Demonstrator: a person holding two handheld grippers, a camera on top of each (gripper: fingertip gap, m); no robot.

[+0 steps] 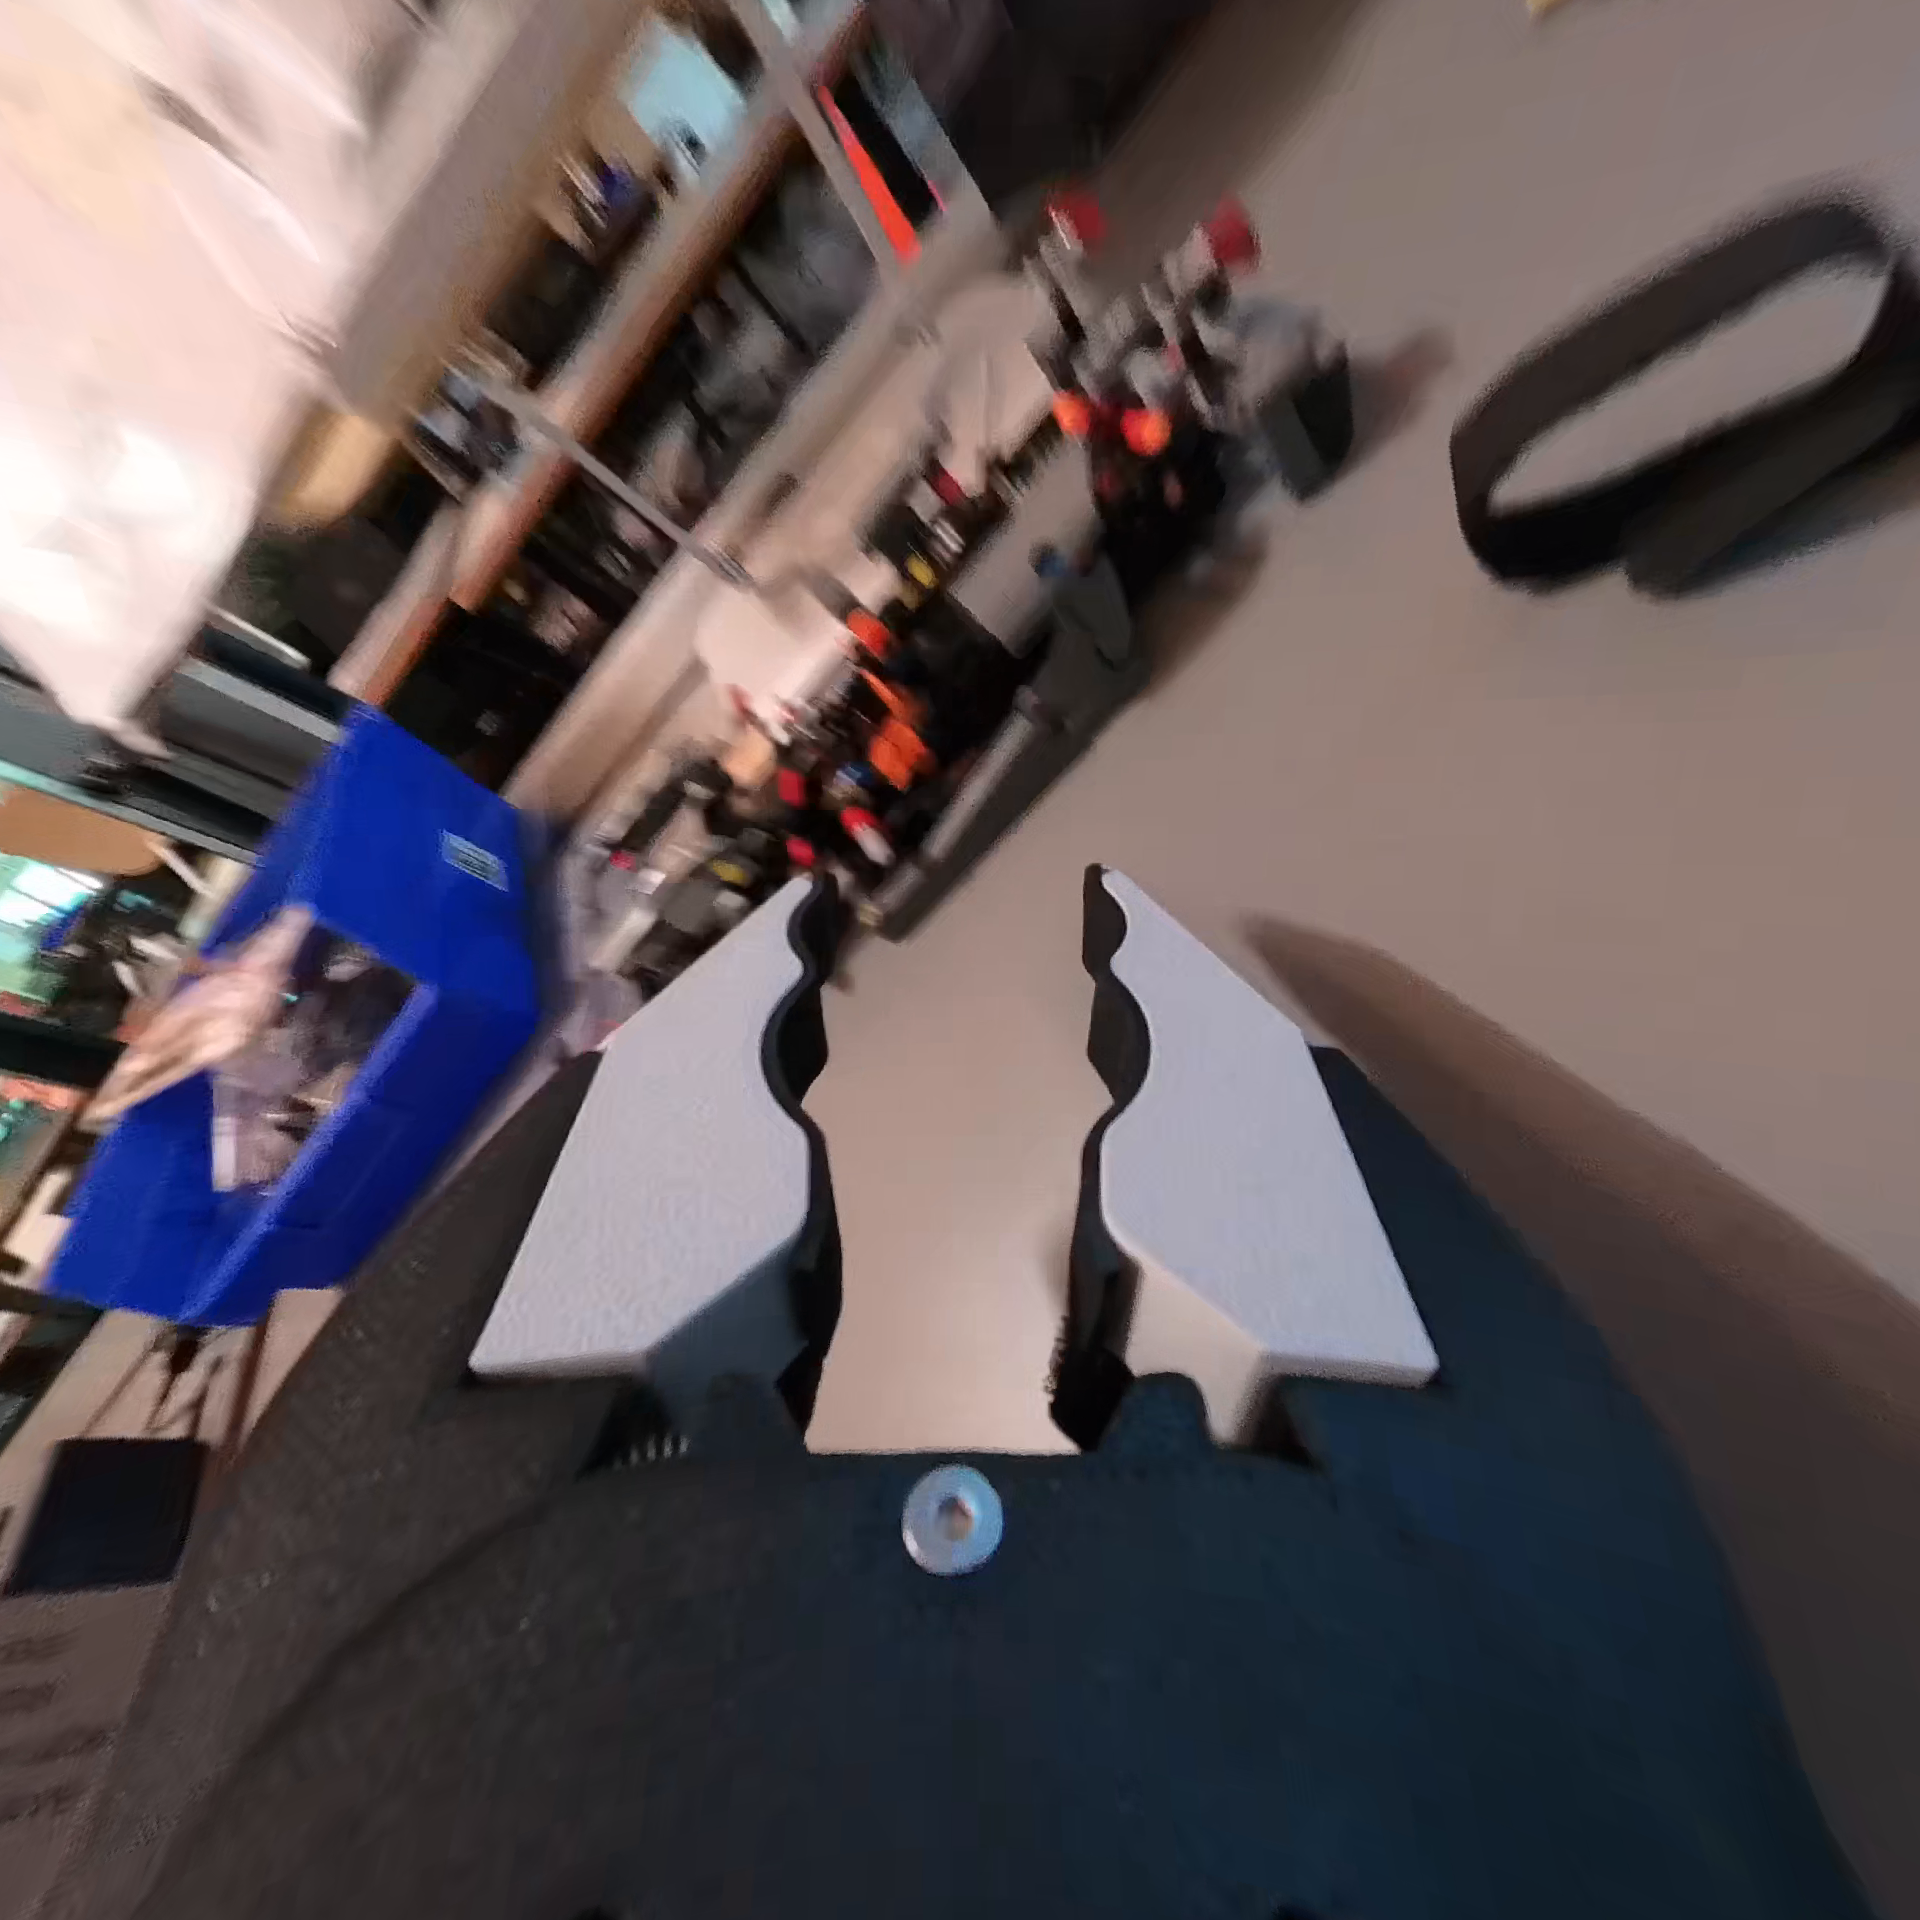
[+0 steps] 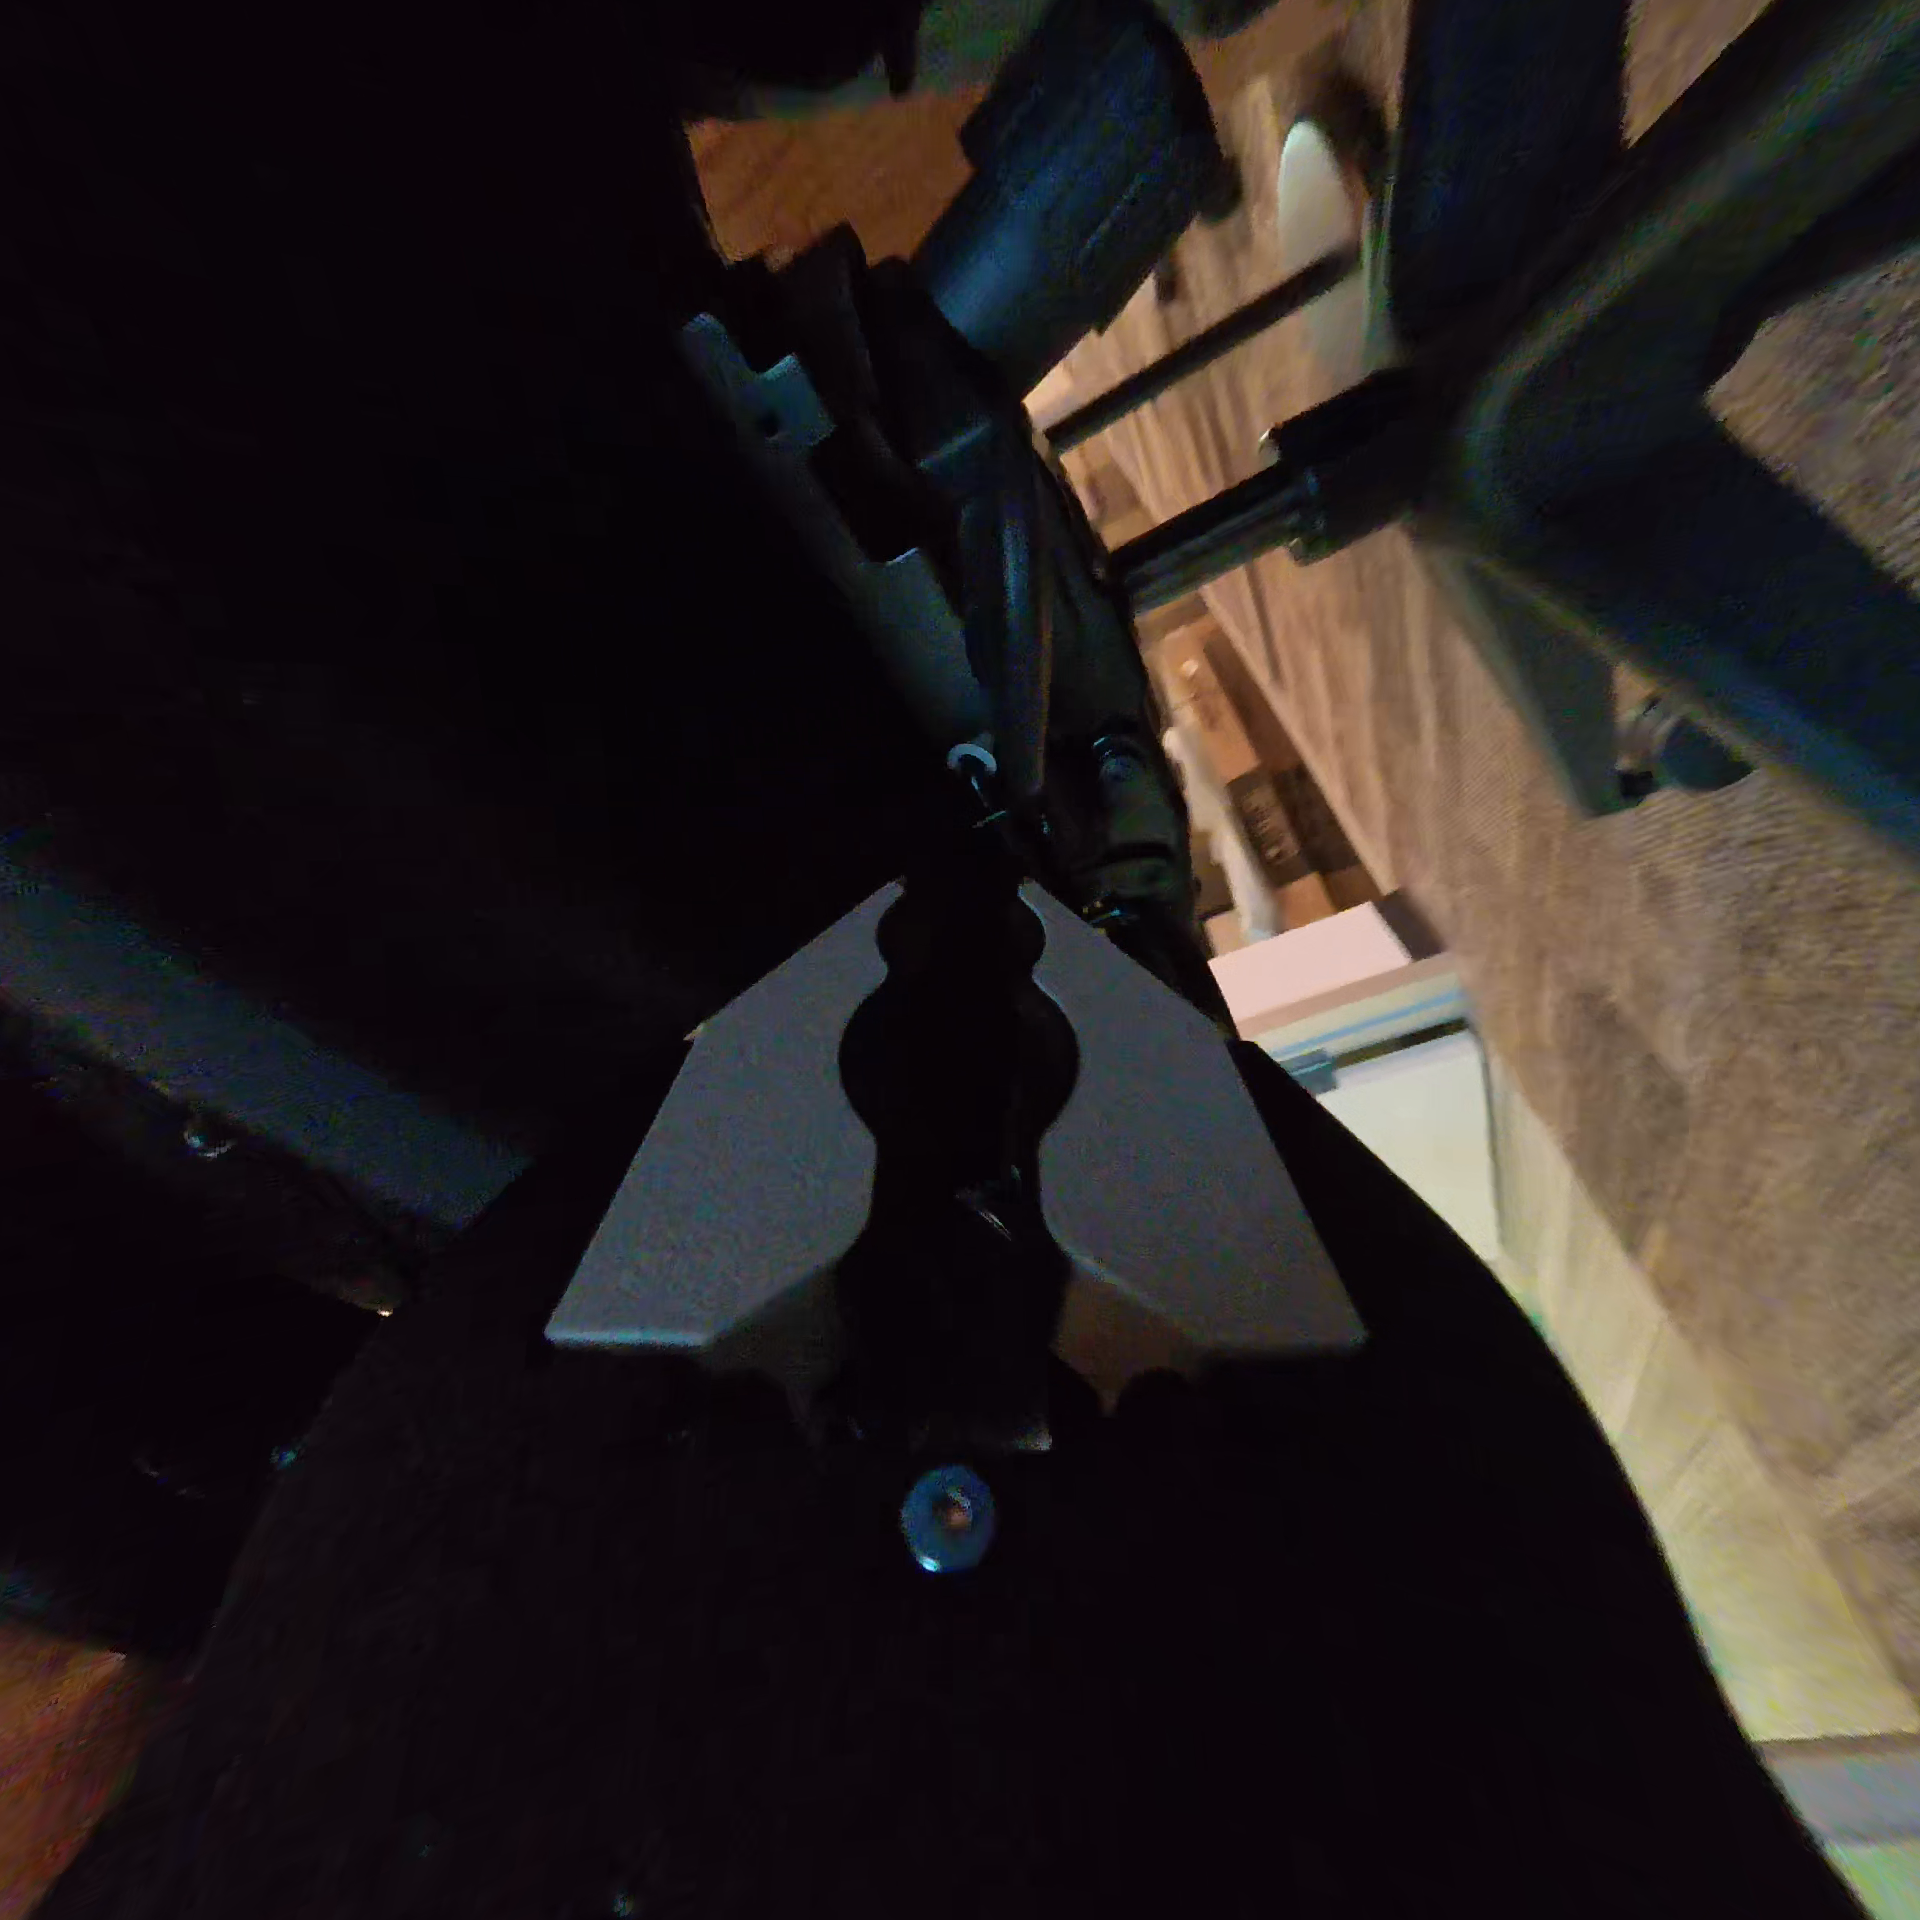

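My left gripper [image 1: 951, 894] is open and empty, with its pale grey fingers [image 1: 686, 1122] spread over a bare beige tabletop [image 1: 1351, 831]. The view is tilted and blurred. A black strap loop [image 1: 1683, 405] lies on the table, far ahead to the right. My right gripper [image 2: 964, 883] points into a dark space under furniture, its jaws close together with only black between them. A small white ring on a dark cord [image 2: 971, 758] hangs just past the tips. I cannot see anything held.
A blue bin [image 1: 343, 1039] with clutter stands at the left beyond the table edge. A rack of tools with red and orange handles [image 1: 1039, 540] lines the table's far side, with shelves behind. The right wrist view shows black chair legs [image 2: 1662, 499] and carpet [image 2: 1714, 1039].
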